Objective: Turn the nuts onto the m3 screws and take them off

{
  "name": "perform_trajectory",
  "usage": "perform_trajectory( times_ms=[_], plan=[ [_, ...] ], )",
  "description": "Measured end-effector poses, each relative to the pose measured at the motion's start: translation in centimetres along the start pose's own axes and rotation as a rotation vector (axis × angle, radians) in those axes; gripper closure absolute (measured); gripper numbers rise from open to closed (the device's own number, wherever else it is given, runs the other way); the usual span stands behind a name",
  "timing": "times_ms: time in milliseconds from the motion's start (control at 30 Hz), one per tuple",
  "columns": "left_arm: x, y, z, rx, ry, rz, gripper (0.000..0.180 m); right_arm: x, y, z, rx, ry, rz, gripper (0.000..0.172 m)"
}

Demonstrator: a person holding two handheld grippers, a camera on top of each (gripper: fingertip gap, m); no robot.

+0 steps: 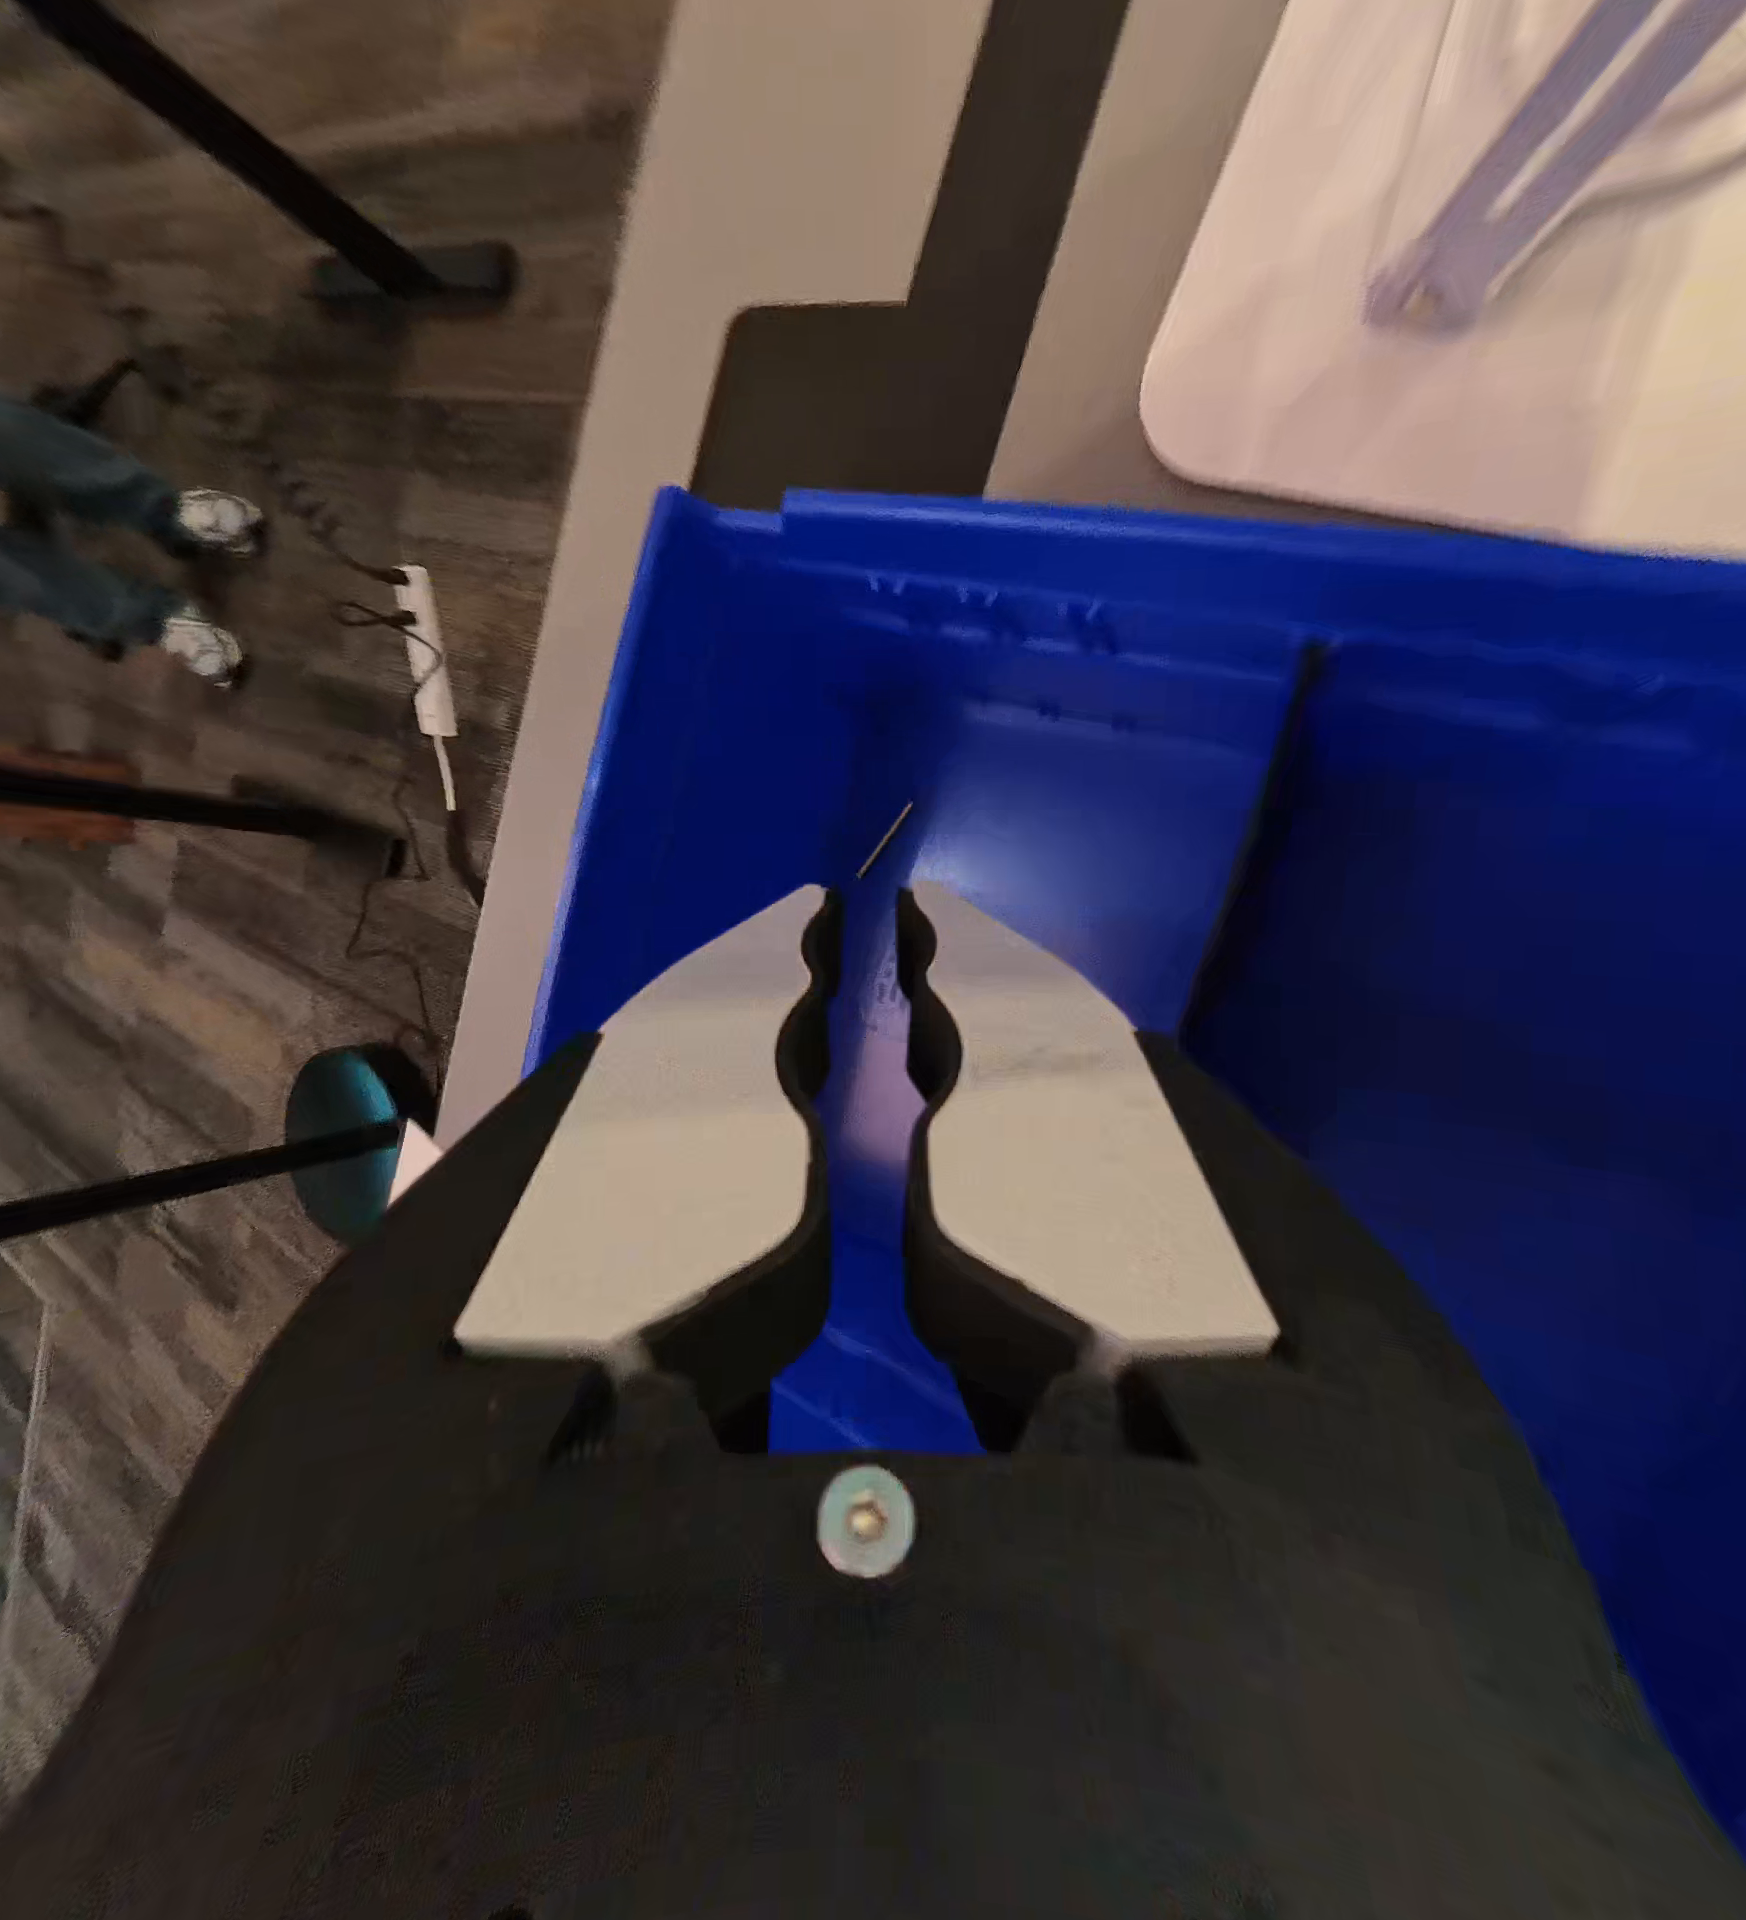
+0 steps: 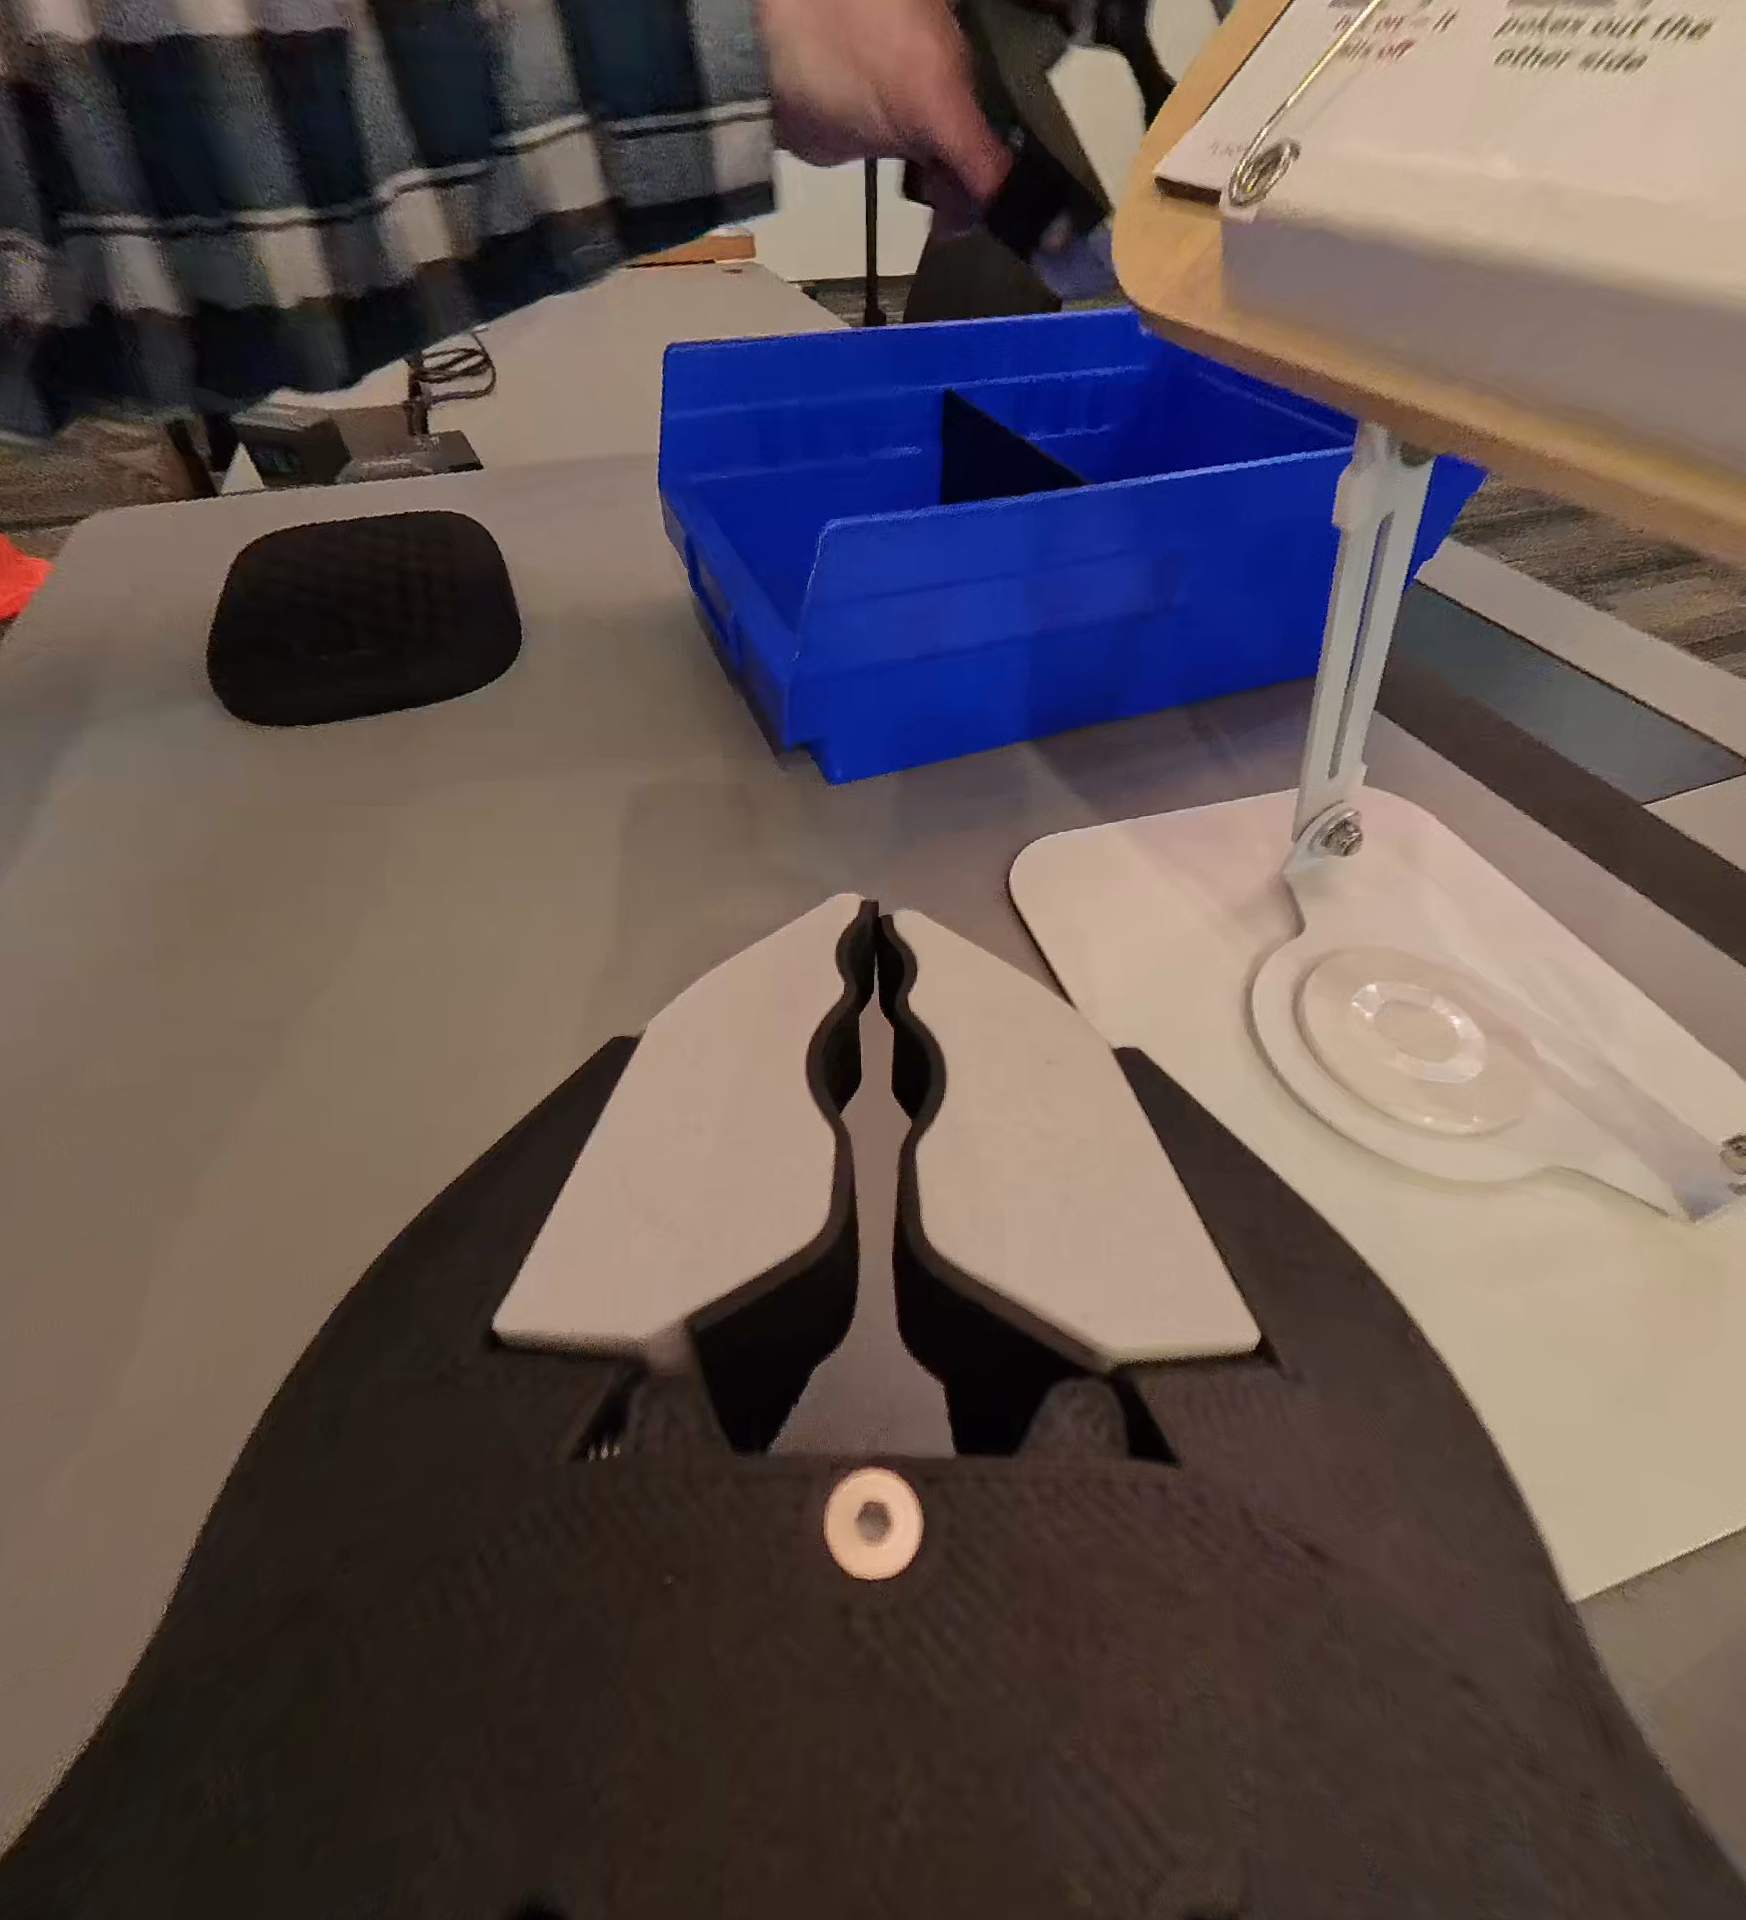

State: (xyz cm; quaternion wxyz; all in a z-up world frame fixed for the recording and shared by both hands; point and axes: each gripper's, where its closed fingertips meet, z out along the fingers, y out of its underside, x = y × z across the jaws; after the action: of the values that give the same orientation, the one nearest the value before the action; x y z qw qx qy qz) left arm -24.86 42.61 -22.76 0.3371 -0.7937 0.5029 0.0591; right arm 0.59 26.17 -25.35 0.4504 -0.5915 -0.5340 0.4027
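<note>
Blue bin (image 2: 952, 623), black textured pad (image 2: 362, 615)

Blurred hand (image 2: 879, 104), bookstand (image 2: 1471, 343) cut off by frame edge

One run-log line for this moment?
left claw: open, over blue plastic divided bin | right claw: shut, empty, above grey table

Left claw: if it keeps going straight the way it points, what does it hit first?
Probably the blue bin: the left claw points into its left compartment, toward the inner corner where a thin needle-like sliver lies. Depth is unclear.
</note>
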Motion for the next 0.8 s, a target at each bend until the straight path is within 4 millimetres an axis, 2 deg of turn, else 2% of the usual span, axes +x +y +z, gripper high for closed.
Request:
perform_trajectory(
  times_ms=[67,167,400,533,633,700,733,800],
  plan=[
    [-0.6,0.9,2.5,-0.059,0.08,0.013,0.168,0.2,0.6,0.0,-0.006,-0.015,0.026,0.171],
    [-0.5,1.2,5.3,-0.078,0.18,0.083,0.161,0.5,1.0,-0.1,0.0,-0.038,0.055,0.171],
    [0.9,2.5,9.4,-0.211,0.293,0.246,0.157,0.4,1.0,-0.4,0.022,-0.074,0.074,0.171],
    [1.2,3.8,10.9,-0.316,0.312,0.328,0.157,0.2,1.0,-0.4,0.027,-0.084,0.068,0.171],
    [1.5,4.0,11.4,-0.324,0.359,0.302,0.154,0.1,1.0,-0.4,0.025,-0.088,0.063,0.171],
    [1.8,4.2,11.3,-0.342,0.418,0.261,0.162,0.0,1.0,-0.4,0.022,-0.092,0.061,0.171],
    [1.6,4.4,11.3,-0.352,0.422,0.264,0.18,0.0,1.0,-0.4,0.022,-0.093,0.061,0.171],
    [1.7,4.5,11.4,-0.344,0.443,0.223,0.18,0.0,1.0,-0.5,0.025,-0.095,0.059,0.171]
  ],
)
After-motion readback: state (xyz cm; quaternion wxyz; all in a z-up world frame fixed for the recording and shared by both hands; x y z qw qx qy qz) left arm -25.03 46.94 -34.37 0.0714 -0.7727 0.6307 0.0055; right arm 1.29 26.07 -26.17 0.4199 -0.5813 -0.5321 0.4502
